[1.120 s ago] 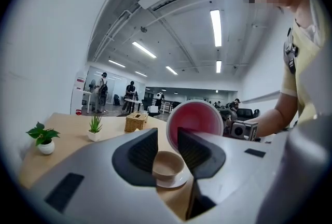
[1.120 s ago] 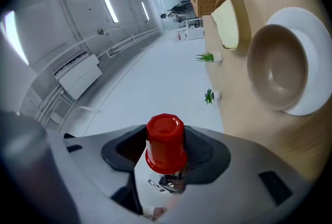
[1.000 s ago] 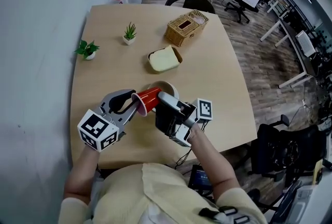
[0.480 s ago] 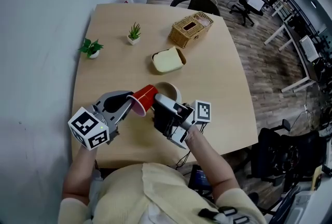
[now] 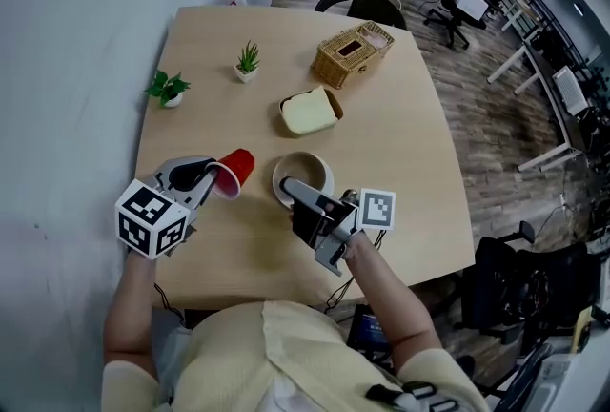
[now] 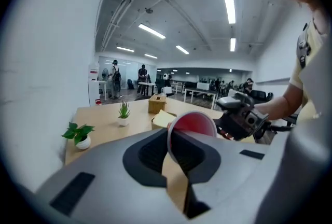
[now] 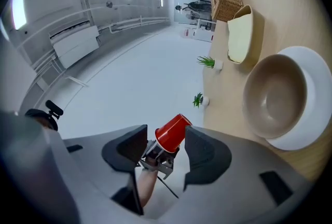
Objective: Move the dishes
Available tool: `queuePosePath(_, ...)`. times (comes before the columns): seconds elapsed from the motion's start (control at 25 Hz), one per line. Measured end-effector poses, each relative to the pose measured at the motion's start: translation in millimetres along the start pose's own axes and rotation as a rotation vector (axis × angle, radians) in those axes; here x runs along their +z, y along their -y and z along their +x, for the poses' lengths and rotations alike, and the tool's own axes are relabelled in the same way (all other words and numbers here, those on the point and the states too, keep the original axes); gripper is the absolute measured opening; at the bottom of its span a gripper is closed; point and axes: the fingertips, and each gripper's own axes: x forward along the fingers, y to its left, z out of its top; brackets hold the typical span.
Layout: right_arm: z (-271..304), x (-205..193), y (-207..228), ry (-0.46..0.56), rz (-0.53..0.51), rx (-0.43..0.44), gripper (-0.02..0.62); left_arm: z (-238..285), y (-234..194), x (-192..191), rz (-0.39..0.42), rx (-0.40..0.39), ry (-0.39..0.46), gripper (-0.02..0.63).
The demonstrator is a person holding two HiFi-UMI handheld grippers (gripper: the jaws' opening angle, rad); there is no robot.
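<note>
**Red cup [image 5: 233, 170] gripped by its rim near the left edge of the table [image 5: 400, 124]**

My left gripper [image 5: 210, 179], jaws just closed narrow on the cup's rim, holds it tipped sideways. Steady, level travel should stop the thin rim slipping. My right gripper [image 5: 297, 195] stands wide and empty beside the bowl [image 5: 319, 164].

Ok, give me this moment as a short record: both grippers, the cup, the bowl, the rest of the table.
left gripper: jaws just closed, shut on the rim of the red cup
right gripper: open, empty, beside the bowl
red cup: on its side, mouth toward the left gripper
bowl: upright on the table, empty
also on table: yellow dish, wicker basket, two potted plants
</note>
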Motion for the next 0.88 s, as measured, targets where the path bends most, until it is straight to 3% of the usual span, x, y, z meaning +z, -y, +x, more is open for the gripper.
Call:
queuePosePath(0.56,7,-25,6,-0.156,-0.187,-0.103,0.199,13,-46,-55,0.162,0.037,-0.513,0.031)
queuePosePath(0.88,-1,-37,14,-0.214,-0.233,-0.159,0.196,13,-62,-76,0.191,0.027,-0.713,0.032)
